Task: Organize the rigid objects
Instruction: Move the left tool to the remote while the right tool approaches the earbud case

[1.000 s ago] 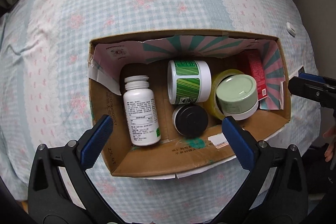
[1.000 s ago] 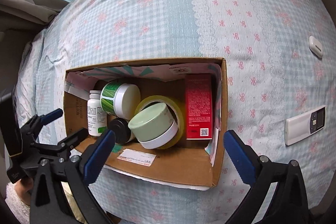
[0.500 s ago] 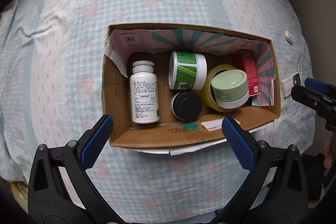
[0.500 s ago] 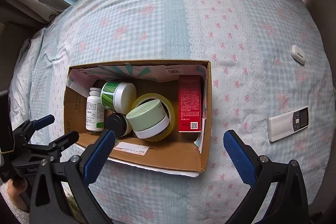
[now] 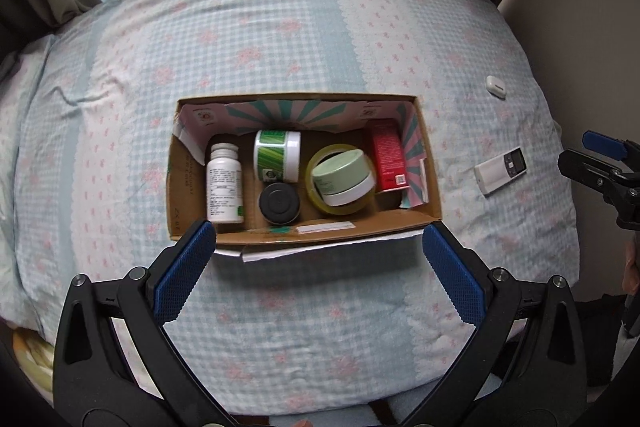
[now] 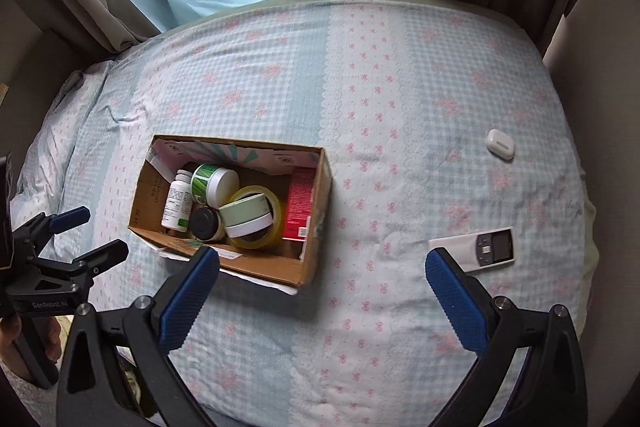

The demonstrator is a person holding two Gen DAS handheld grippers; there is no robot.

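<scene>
Hovering both grippers above the bed (image 6: 400, 75), I hold the left gripper (image 5: 316, 259) and the right gripper (image 6: 320, 283) with jaws spread wide and nothing between them. A cardboard box (image 5: 434, 187) sits near the middle of the bed, toward its near edge, already packed: a white pill bottle (image 5: 224, 183) lying at the left end, a green-labelled jar (image 5: 276, 155) beside it, a black-lidded jar (image 5: 279, 203) in front, a pale green tin (image 5: 344, 177) resting on a roll of yellow tape (image 5: 340, 209), and a red carton (image 5: 388, 157) standing against the right wall. A remote control (image 6: 476, 247) and a small white case (image 6: 500, 143) lie on the bedspread toward the bed's right edge, well apart from the box. I judge the packing nearly done; the next move calls for my right gripper to reach for the remote, closing across its narrow sides.
</scene>
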